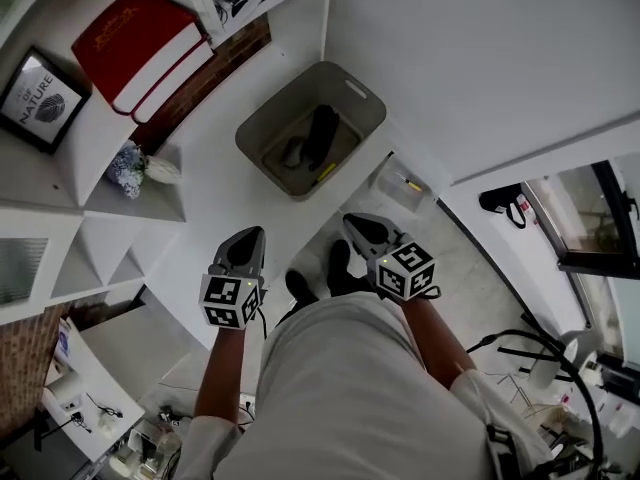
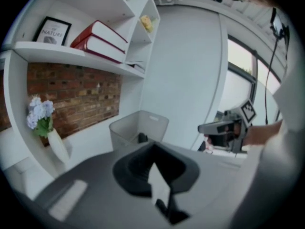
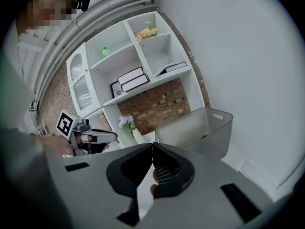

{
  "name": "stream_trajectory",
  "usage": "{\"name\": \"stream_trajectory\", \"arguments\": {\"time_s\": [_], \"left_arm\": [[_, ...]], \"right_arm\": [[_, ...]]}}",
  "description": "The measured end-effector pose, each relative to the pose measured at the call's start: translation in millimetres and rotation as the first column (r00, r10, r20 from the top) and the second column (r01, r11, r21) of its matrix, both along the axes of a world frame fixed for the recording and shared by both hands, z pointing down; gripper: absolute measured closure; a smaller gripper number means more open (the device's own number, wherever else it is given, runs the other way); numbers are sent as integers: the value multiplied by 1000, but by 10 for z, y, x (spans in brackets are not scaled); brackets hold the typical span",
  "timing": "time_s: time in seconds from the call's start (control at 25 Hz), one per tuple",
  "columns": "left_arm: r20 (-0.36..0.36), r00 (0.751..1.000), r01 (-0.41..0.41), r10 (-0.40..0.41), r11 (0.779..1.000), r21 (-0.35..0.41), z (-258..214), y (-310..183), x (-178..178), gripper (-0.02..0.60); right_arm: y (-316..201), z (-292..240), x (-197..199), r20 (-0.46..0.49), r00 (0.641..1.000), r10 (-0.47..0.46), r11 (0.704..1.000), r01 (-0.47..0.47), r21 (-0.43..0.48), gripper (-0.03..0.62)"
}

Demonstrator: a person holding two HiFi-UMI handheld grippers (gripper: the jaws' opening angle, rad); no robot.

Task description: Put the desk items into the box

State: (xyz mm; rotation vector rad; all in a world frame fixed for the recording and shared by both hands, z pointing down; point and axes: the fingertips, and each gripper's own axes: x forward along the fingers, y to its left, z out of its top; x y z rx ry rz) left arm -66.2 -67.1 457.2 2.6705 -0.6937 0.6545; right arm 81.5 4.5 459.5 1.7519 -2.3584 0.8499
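where desk (image 1: pixel 212 140) meets wall (image 1: pixel 480 58), grey box (image 1: pixel 270 113), dark items (image 1: pixel 322 133) inside

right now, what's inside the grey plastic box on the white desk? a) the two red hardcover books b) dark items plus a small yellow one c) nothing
b: the head view shows a black item and a yellow one lying in the grey plastic box.

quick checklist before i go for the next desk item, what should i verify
1. Left gripper empty: ok, shut.
2. Right gripper empty: ok, shut.
3. Box open, room left: ok.
4. Desk cleared: not ok, a clear case lies right of the box.
5. Way to the case free: ok.
6. What the case holds: cannot tell.
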Motion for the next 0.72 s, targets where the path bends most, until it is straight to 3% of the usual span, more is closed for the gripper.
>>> {"name": "stream_trajectory", "arguments": {"time_s": [0.28,0.52,0.72], "left_arm": [[-28,998,-47,48,999,12,-17,127,-236,580],[-37,995,-90,91,996,17,-59,225,-228,578],[-37,998,-57,58,998,23,-127,219,-251,578]], "right_arm": [[172,-90,-275,-30,999,39,999,-39,22,594],[284,-165,-348,-36,998,53,998,-52,37,594],[300,-179,-273,-31,999,37,999,-36,32,594]]}}
